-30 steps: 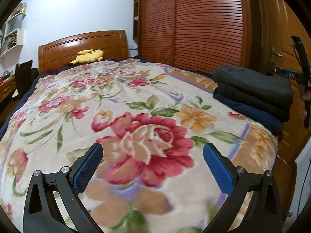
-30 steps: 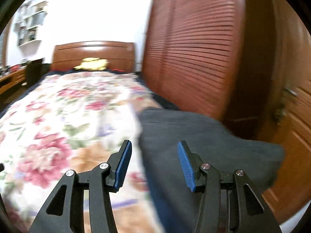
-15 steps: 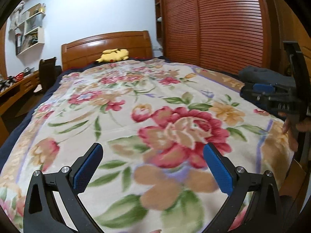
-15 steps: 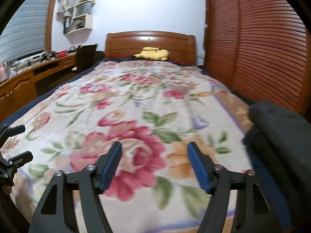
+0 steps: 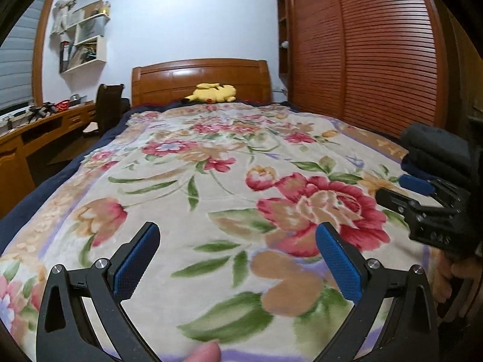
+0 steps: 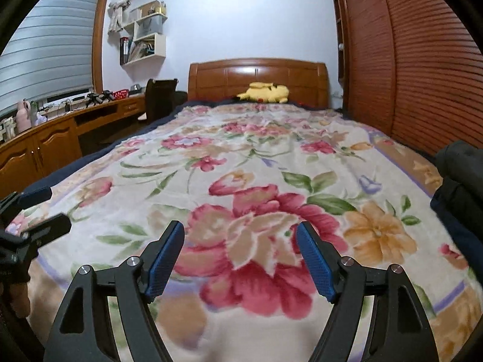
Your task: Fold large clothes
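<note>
You are holding your left gripper (image 5: 238, 259) and right gripper (image 6: 240, 259) wide apart, both gripping nothing. Beneath them is lying the floral fleece blanket (image 5: 217, 187); right of them, folded dark clothes (image 6: 462, 181) are sitting stacked.

No text, label, brand, number or sign can be read in either view. The books and folders on the white wall shelves (image 6: 142, 45) are too small and blurred for any lettering to be made out. The black body of the other tool at the right edge of the left wrist view (image 5: 434, 214) shows only faint marks that cannot be read.
</note>
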A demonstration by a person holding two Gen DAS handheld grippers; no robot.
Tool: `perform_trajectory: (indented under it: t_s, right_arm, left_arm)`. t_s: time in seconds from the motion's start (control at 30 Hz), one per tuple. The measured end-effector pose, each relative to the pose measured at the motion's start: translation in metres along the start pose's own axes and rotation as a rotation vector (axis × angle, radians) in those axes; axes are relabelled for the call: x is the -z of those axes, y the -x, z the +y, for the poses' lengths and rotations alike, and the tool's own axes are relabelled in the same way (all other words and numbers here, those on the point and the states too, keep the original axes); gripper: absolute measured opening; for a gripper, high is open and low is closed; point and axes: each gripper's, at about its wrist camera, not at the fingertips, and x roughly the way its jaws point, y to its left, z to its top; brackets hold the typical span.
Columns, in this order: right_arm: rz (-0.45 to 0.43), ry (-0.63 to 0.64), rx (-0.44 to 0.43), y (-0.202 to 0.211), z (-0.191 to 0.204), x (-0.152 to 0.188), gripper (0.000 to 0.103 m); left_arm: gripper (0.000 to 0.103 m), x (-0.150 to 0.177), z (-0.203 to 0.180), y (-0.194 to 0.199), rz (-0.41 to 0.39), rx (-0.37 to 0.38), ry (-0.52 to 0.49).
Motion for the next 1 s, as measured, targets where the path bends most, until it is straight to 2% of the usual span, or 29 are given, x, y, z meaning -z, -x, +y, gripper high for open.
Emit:
perform_trajectory:
  t_s: [0.07, 0.27, 0.4, 0.57, 1.0]
  right_arm:
    - [-0.020, 0.008, 0.004, -0.027, -0.004, 0.013, 0.078]
    - [-0.044, 0.007, -0.013, -0.051, -0.012, 0.030, 0.078]
    - [-0.051, -0.008, -0.038, -0.055, -0.016, 0.033, 0.078]
    - [-0.057, -0.007, -0.028, -0.063, -0.018, 0.034, 0.078]
    - [-0.059, -0.009, -0.023, -0.073, -0.020, 0.034, 0.078]
  left_arm:
    - [0.103, 0.002, 0.004, -0.001, -0.009, -0.020, 0.015]
    - [0.103, 0.007, 0.013, -0.001, -0.006, -0.009, 0.052]
    - [0.103, 0.009, 0.012, 0.002, -0.012, -0.023, 0.037]
    - [0.103, 0.012, 0.014, 0.001, -0.005, -0.040, 0.035]
    - [0.103, 0.013, 0.018, 0.003, -0.011, -0.034, 0.055]
